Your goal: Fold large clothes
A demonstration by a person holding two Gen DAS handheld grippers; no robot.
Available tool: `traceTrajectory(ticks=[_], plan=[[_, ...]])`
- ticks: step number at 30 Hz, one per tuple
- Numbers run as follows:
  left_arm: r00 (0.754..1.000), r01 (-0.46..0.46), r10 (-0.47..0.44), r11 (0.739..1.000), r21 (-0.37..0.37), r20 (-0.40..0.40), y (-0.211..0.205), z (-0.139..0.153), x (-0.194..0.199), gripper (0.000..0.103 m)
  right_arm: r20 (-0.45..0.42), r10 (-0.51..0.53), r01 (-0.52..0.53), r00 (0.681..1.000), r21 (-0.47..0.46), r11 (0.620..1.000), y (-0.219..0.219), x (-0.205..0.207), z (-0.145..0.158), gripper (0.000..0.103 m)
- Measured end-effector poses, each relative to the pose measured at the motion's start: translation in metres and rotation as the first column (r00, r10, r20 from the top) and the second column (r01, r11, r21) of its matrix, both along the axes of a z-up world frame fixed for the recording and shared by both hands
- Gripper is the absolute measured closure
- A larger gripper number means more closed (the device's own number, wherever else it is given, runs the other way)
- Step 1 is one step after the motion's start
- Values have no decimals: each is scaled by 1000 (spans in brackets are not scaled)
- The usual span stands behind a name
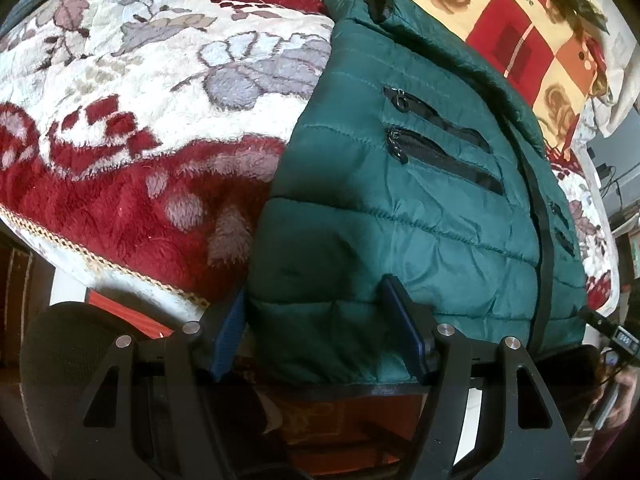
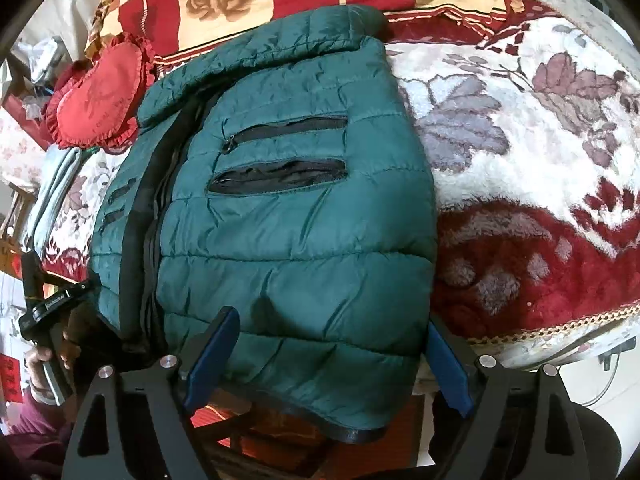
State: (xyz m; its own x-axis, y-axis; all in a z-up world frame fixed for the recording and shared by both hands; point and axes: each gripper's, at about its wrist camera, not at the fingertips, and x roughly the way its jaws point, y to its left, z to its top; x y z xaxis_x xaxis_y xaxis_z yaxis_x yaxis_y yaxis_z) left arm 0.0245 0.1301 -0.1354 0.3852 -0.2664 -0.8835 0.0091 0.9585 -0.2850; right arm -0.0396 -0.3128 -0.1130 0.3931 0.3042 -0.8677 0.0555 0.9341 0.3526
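Observation:
A dark green quilted puffer jacket (image 1: 400, 208) lies on a bed, front up, with black zip pockets and a black centre zip; its hem hangs over the near bed edge. It also shows in the right wrist view (image 2: 288, 220). My left gripper (image 1: 316, 320) is open, its blue-padded fingers (image 1: 404, 328) straddling the jacket's left hem corner, fabric between them. My right gripper (image 2: 332, 352) is open too, its fingers (image 2: 212, 356) astride the right hem corner. The other gripper and the hand holding it show at the left edge of the right wrist view (image 2: 48, 312).
A fluffy red, white and grey floral blanket (image 1: 140, 120) covers the bed. A red and cream checked quilt (image 1: 500, 20) lies at the head. A red frilled heart cushion (image 2: 96, 92) sits beside the jacket's collar. A black chair back (image 1: 52, 352) stands below the bed edge.

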Motion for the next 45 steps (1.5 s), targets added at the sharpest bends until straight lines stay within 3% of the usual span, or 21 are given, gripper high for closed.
traceTrajectory(ticks=[3, 6, 9, 19, 22, 25, 26, 28, 29, 33, 34, 39, 45], plan=[[1000, -2, 2, 1000, 9, 2, -2, 0, 1, 37, 3, 5, -5, 1000, -8, 1000, 2, 0, 1, 16], [1000, 1, -1, 1000, 15, 6, -3, 0, 0, 37, 21, 10, -10, 1000, -7, 1000, 4, -2, 8, 36], [1000, 11, -11, 1000, 18, 14, -3, 1, -2, 37, 43, 30, -30, 999, -8, 1000, 8, -3, 16, 43], [1000, 8, -8, 999, -39, 7, -4, -2, 2, 37, 49, 62, -65, 997, 48, 997, 14, 2, 13, 43], [1000, -16, 16, 998, -61, -13, -3, -6, 5, 37, 14, 57, -58, 998, 57, 997, 16, 8, 4, 42], [1000, 22, -22, 999, -35, 1, -7, -2, 2, 37, 22, 79, -79, 997, 44, 996, 18, 7, 2, 44], [999, 39, -39, 999, -21, 11, -9, -1, 0, 40, 29, 86, -87, 996, 39, 995, 18, 6, 3, 49], [998, 59, -59, 998, -5, 22, -11, 1, -2, 53, 54, 89, -90, 995, 15, 996, 16, 4, 8, 79], [997, 67, -67, 998, 3, 27, -12, 2, -3, 60, 67, 82, -83, 994, 11, 997, 14, 3, 10, 85], [996, 64, -65, 998, 13, 62, -11, 12, -6, 86, 110, 68, -73, 992, 43, 996, 7, -2, 21, 90], [994, 71, -72, 997, 20, 77, -12, 17, -8, 88, 122, 67, -73, 990, 45, 996, 6, -3, 25, 90], [982, 105, -107, 994, 19, 157, -15, 50, -11, 93, 179, 47, -66, 983, 103, 992, 0, -1, 43, 91], [964, 96, -87, 995, -21, 252, -12, 92, -1, 93, 244, 14, -58, 970, 173, 983, -6, 7, 69, 92]])
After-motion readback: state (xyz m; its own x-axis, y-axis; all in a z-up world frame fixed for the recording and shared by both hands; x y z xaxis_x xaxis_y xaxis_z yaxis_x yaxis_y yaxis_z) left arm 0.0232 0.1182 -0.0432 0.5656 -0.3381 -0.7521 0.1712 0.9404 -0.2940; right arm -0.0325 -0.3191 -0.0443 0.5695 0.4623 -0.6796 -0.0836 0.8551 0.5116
